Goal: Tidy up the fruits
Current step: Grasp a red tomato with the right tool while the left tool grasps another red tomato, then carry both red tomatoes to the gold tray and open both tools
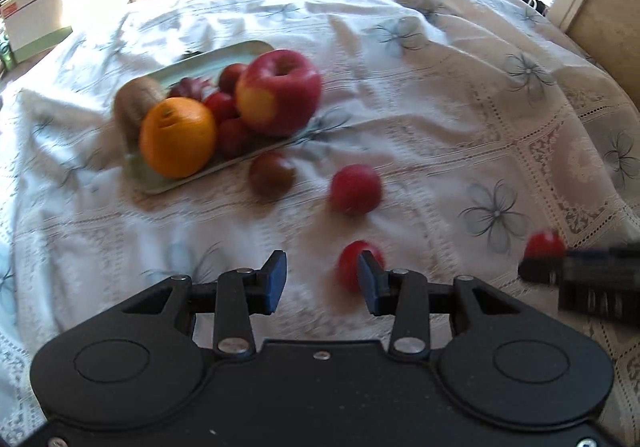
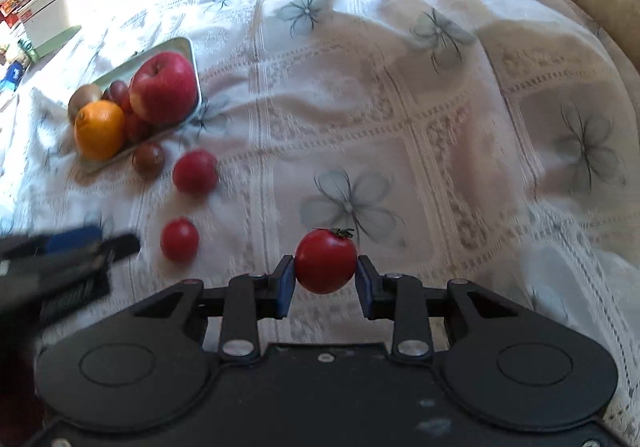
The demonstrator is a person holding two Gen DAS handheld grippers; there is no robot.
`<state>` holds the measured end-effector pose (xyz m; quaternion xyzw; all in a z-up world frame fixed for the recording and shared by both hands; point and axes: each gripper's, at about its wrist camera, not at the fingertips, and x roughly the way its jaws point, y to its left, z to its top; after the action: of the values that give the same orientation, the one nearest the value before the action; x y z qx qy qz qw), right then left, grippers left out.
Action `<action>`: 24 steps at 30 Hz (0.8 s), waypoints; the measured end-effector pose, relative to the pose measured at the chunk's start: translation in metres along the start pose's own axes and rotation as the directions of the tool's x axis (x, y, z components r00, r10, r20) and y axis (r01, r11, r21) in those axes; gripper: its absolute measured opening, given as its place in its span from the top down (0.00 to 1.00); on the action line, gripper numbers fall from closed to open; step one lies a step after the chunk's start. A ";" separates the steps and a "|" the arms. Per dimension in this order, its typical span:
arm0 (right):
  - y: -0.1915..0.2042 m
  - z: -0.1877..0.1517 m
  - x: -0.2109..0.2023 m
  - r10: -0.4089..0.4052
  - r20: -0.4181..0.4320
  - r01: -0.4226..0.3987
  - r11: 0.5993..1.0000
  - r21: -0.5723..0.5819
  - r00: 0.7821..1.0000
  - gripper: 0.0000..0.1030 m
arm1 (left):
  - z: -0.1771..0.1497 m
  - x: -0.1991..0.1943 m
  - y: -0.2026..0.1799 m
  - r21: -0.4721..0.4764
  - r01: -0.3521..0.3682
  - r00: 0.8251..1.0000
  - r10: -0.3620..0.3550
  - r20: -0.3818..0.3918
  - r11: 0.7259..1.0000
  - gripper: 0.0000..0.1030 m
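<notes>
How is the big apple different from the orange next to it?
The apple is red with a yellow patch; the orange is orange all over. The apple looks bigger than the orange. The apple shows a dimple on top; the orange shows a small dark mark on its skin. The apple sits further back on the tray; the orange sits at its near end. Both are round fruits on that tray.

A white flowered tablecloth (image 1: pixel 400 119) fills the view. At upper left, a pale green tray (image 1: pixel 224 59) holds a big red apple (image 1: pixel 280 93), an orange (image 1: pixel 178 137), a kiwi (image 1: pixel 134 103) and several small red fruits. Three small fruits lie loose on the cloth nearby. The left gripper (image 1: pixel 322 283) hangs below with jaws apart, nothing between them. The right gripper (image 1: pixel 560 267), blurred at the right edge, shows a red tomato (image 1: pixel 544 245) at its tip
</notes>
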<state>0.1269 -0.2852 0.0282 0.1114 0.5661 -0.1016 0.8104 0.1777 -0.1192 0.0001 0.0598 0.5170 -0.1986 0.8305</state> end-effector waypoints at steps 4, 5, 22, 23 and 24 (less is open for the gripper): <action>-0.010 -0.011 0.005 0.025 -0.022 -0.024 0.999 0.024 0.999 0.68 | 0.003 0.016 -0.012 0.002 -0.007 1.000 0.007 -0.021 1.000 0.52; -0.010 -0.011 0.004 0.030 -0.024 -0.029 0.999 0.025 0.999 0.68 | 0.003 0.019 -0.014 0.003 -0.011 1.000 0.011 -0.026 1.000 0.52; 0.000 -0.018 -0.005 0.042 0.016 -0.042 0.999 -0.033 0.999 0.68 | 0.004 0.045 -0.019 -0.061 -0.044 0.996 0.040 -0.076 0.997 0.60; 0.001 -0.019 -0.006 0.046 0.015 -0.046 0.998 -0.035 0.999 0.68 | 0.002 0.042 -0.018 -0.067 -0.054 0.996 0.049 -0.075 0.996 0.60; 0.002 -0.020 -0.007 0.051 0.016 -0.050 0.998 -0.040 0.999 0.68 | 0.001 0.037 -0.017 -0.072 -0.056 0.996 0.051 -0.073 0.996 0.60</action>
<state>0.1071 -0.2770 0.0279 0.1090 0.5581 -0.0709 0.8195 0.1861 -0.1449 -0.0309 0.0499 0.5514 -0.1548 0.8182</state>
